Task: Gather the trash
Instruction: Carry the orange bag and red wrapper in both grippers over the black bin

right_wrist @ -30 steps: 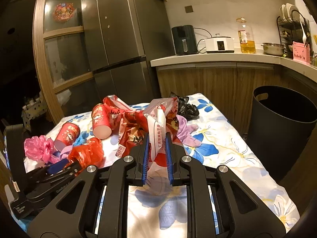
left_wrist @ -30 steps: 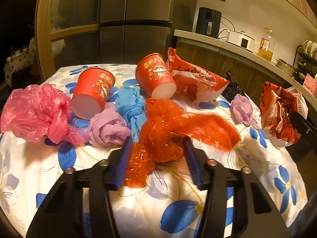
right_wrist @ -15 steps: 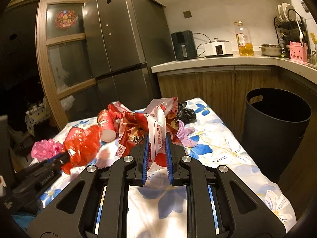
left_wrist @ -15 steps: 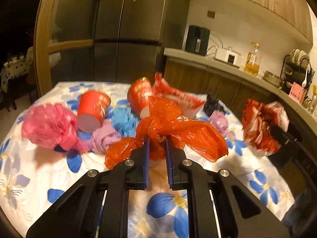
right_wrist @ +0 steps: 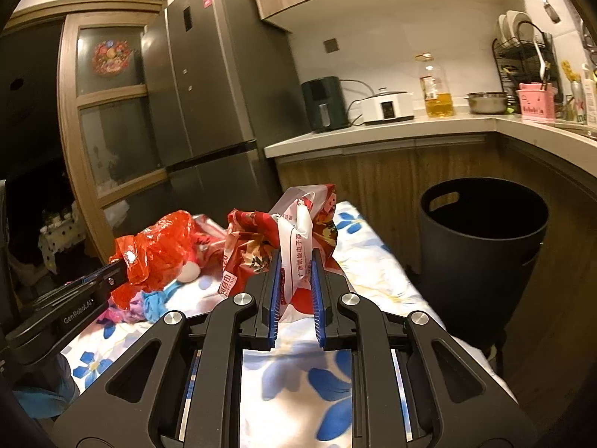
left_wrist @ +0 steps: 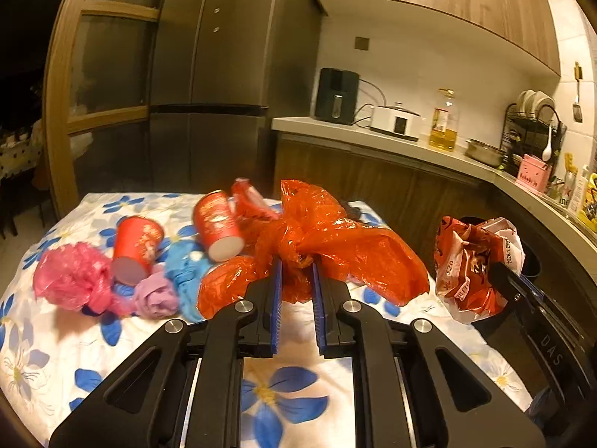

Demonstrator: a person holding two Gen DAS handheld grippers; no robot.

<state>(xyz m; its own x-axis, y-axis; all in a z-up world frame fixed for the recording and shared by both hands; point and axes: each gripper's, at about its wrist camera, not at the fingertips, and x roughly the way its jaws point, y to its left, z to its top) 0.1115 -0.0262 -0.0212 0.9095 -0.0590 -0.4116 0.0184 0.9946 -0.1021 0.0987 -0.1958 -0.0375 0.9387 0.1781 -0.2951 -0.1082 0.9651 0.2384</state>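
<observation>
Gripping a crumpled orange plastic bag point(left_wrist: 328, 239), the left tool point(left_wrist: 296, 267) points slightly downward over the flower-print bench point(left_wrist: 283, 395), its blue pads nearly together on the bag's bunched middle, so the bag hangs clear of the cloth. The right tool point(right_wrist: 294, 261) is likewise almost closed, pinching a red-and-white printed snack bag point(right_wrist: 294, 235) by a white strip, held above the bench's right edge near the black trash bin point(right_wrist: 481, 254) on the floor. Seen from the right wrist, the left tool's side reads "GenRoboLAI"; the right tool's side shows "DAS". The snack bag bears red Chinese characters too small to read surely. Behind the orange bag, two red paper cups point(left_wrist: 218, 226) lie tipped beside pink, lilac and blue wads of plastic.
</observation>
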